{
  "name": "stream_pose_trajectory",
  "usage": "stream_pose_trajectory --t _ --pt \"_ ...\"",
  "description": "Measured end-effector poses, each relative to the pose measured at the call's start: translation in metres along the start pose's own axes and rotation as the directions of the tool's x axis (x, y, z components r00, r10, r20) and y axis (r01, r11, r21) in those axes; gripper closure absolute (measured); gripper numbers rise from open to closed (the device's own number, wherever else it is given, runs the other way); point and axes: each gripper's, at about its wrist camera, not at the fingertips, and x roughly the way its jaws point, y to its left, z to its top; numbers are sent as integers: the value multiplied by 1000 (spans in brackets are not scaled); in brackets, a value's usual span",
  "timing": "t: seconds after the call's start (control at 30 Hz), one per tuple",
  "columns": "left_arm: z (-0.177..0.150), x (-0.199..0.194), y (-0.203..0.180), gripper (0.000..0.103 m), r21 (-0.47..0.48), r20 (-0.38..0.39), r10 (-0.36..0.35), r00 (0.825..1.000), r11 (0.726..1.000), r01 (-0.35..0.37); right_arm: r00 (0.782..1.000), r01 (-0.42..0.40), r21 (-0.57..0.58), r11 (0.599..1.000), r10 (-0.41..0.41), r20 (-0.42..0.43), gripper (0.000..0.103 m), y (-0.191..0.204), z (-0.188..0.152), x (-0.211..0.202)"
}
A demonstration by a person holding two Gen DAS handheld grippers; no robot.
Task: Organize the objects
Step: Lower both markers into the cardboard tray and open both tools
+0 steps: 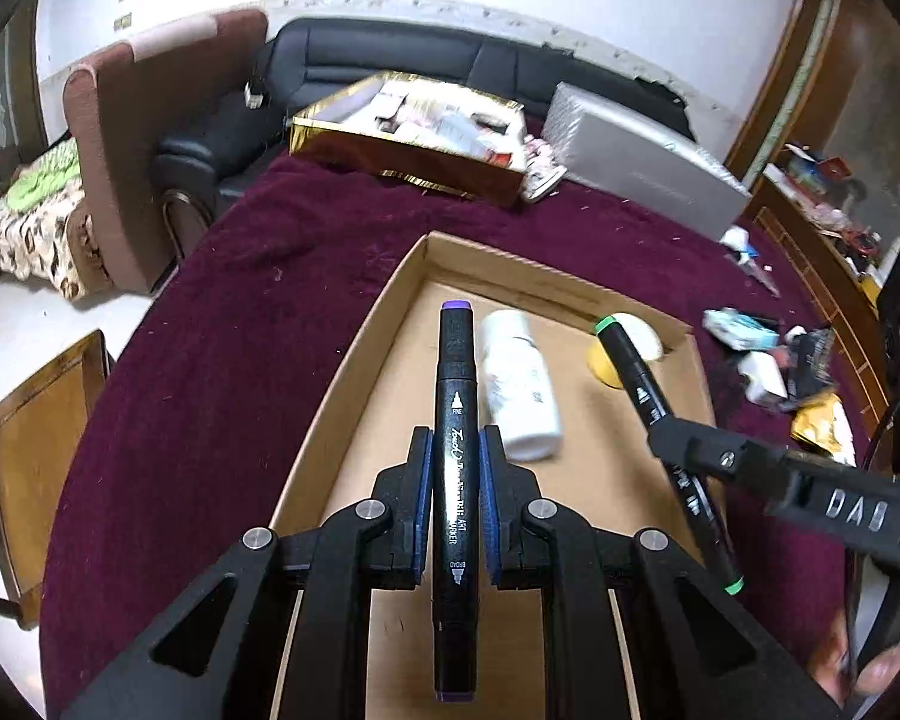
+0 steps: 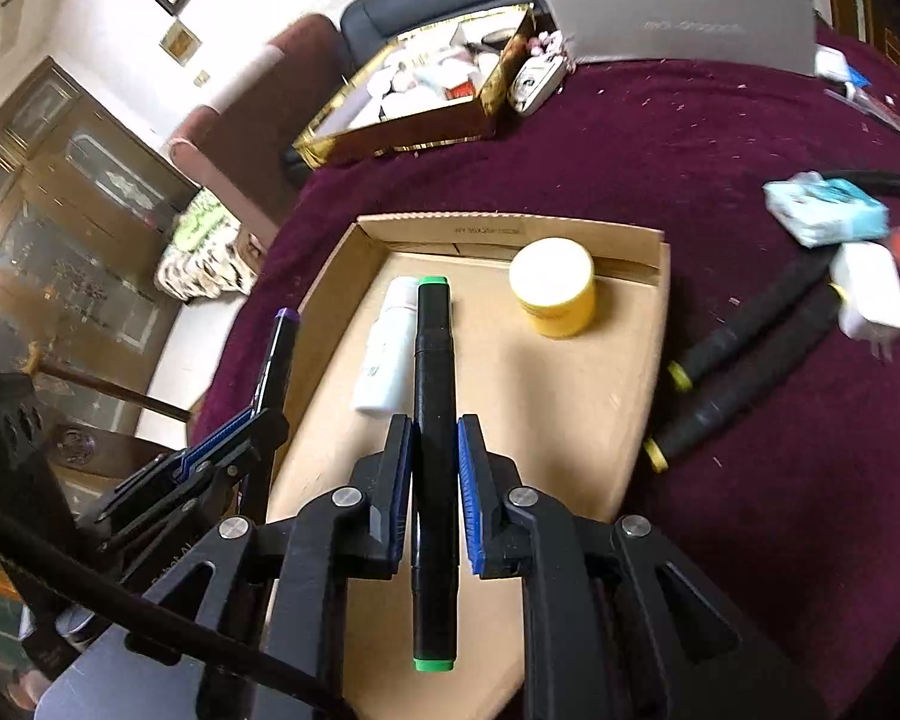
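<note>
My left gripper is shut on a black marker with purple caps, held above the cardboard tray. My right gripper is shut on a black marker with green caps, also above the tray. Each gripper shows in the other view: the right one with the green marker, the left one with the purple marker. In the tray lie a white bottle and a yellow jar with a cream lid.
Two black markers with yellow caps lie on the maroon cloth right of the tray. A pile of small packets lies further right. A gold box of items and a silver box stand at the back.
</note>
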Motion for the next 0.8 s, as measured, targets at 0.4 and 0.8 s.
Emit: stream_pose_trajectory --t 0.4,0.8 --pt "17 41 6 92 0 -66 -2 998 1000 2 997 66 17 998 -65 -39 90 -9 19 43" --pt "23 47 22 80 -73 -75 -10 997 997 4 997 66 36 997 -64 -38 82 -15 22 47"
